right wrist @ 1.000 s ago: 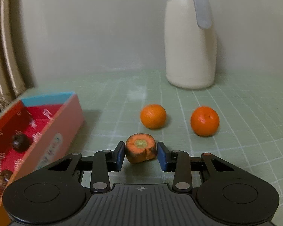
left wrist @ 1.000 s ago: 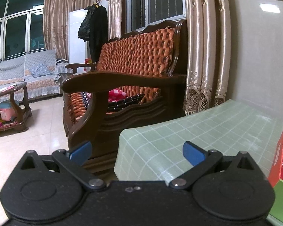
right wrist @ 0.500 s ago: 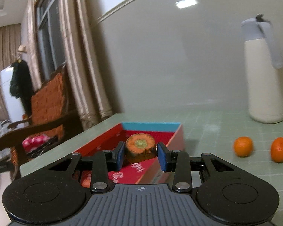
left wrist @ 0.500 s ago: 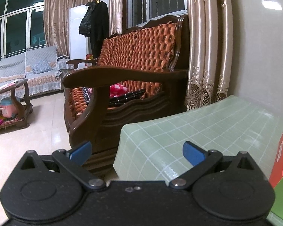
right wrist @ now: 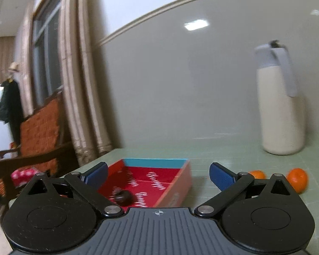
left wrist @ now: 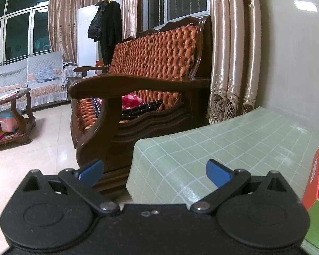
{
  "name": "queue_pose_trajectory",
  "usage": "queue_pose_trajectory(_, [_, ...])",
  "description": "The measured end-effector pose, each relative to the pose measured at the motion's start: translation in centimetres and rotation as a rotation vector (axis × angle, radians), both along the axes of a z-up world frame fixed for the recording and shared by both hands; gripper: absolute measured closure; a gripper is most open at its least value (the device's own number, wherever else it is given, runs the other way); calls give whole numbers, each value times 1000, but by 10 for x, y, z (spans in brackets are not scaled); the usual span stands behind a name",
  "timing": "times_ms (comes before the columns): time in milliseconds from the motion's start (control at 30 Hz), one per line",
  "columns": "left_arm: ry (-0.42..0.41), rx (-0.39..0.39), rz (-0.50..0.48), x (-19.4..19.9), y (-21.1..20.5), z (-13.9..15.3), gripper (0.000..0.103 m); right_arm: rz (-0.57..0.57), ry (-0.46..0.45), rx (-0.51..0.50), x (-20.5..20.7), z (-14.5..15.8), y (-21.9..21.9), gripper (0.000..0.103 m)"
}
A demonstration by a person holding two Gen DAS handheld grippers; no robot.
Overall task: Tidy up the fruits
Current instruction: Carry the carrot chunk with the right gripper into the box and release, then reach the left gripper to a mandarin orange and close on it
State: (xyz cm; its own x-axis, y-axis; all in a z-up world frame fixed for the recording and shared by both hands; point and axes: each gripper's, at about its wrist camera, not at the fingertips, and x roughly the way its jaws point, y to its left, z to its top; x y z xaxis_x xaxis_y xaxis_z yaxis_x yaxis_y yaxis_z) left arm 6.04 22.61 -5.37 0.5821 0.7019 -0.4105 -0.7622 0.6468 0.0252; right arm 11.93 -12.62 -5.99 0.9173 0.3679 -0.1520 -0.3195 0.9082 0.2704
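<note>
Hovering wide open and empty above the near end of a shallow red cardboard box with a blue far wall [right wrist: 181, 179], right hand-held gripper [right wrist: 158, 175]. Lying inside that box, just ahead of and below the left finger, one small dark round fruit [right wrist: 123, 197], blurred. Waiting ahead and to the right on the pale green grid-patterned tabletop [right wrist: 223, 148], two small orange tangerines [right wrist: 297, 179], close together and well short of a tall cream thermos jug with a grey handle [right wrist: 281, 114]. Likely light, round and prone to rolling, with soft skin that bruises under a hard squeeze; best taken across the widest middle, pads level, pressure gentle. Idling spread open and holding nothing at the tabletop's corner, left hand-held gripper [left wrist: 154, 173], facing a dark wooden sofa with woven orange cushions [left wrist: 142, 80].
</note>
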Motion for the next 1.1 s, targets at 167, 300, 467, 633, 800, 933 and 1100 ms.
queue_pose_trajectory(167, [-2, 2, -5, 0, -4, 0, 6, -147, -20, -20, -3, 3, -12, 2])
queue_pose_trajectory(300, [2, 10, -22, 2, -9, 0, 6, -279, -5, -79, -6, 1, -23, 2])
queue_pose_trajectory(467, [-2, 20, -57, 7, -23, 1, 6, -439, 31, -116, -7, -2, -41, 2])
queue_pose_trajectory(633, [-15, 63, -132, 14, -48, 0, 6, -629, 77, -172, -8, -6, -61, 2])
queue_pose_trajectory(800, [-31, 118, -265, 26, -86, -1, 6, -798, 122, -228, -16, -9, -90, 2])
queue_pose_trajectory(933, [-48, 128, -413, 39, -121, 3, 6, -928, 129, -291, -24, -12, -112, 0])
queue_pose_trajectory(1100, [-46, 124, -594, 54, -168, 6, 6, -1077, 143, -334, -40, -15, -143, 0])
